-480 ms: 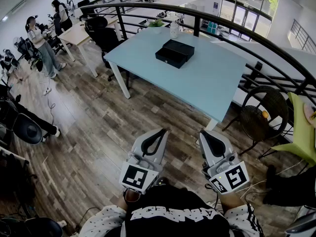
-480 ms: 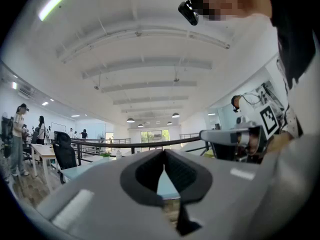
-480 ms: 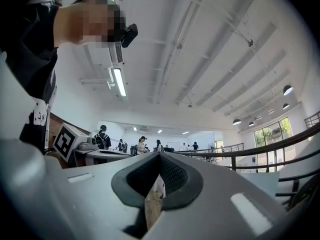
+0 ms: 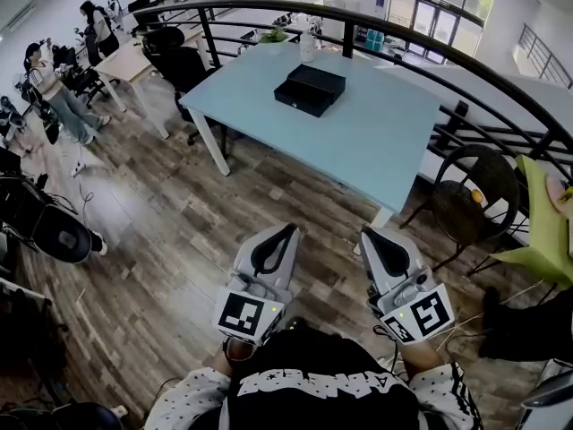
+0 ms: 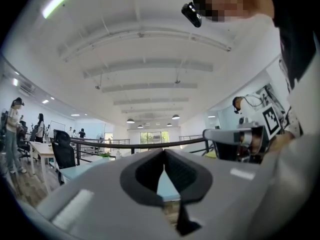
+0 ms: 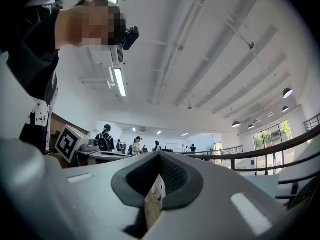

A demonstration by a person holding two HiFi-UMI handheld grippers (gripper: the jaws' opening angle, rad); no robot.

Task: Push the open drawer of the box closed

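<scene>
A flat black box point(image 4: 310, 90) lies on the far part of a light blue table point(image 4: 376, 141). Its low front face points toward me and to the left, and from here I cannot tell how far the drawer stands out. Both grippers hover low in the head view, over the wooden floor and well short of the table. My left gripper point(image 4: 288, 230) is shut and holds nothing; in its own view its jaws point(image 5: 164, 152) meet at the tip. My right gripper point(image 4: 368, 234) is likewise shut and holds nothing point(image 6: 160, 155). The box shows in neither gripper view.
A curved black railing point(image 4: 501, 83) runs behind the table. A wicker chair point(image 4: 470, 206) and a green chair point(image 4: 548, 231) stand at the right. A bottle point(image 4: 307, 49) and a plant point(image 4: 273, 36) sit at the table's far edge. Black office chairs point(image 4: 179, 56) and people point(image 4: 55, 97) are at the far left.
The head view has shifted slightly, so the table and box sit a little higher and to the left in the picture. Both grippers stay shut in nearly the same pose.
</scene>
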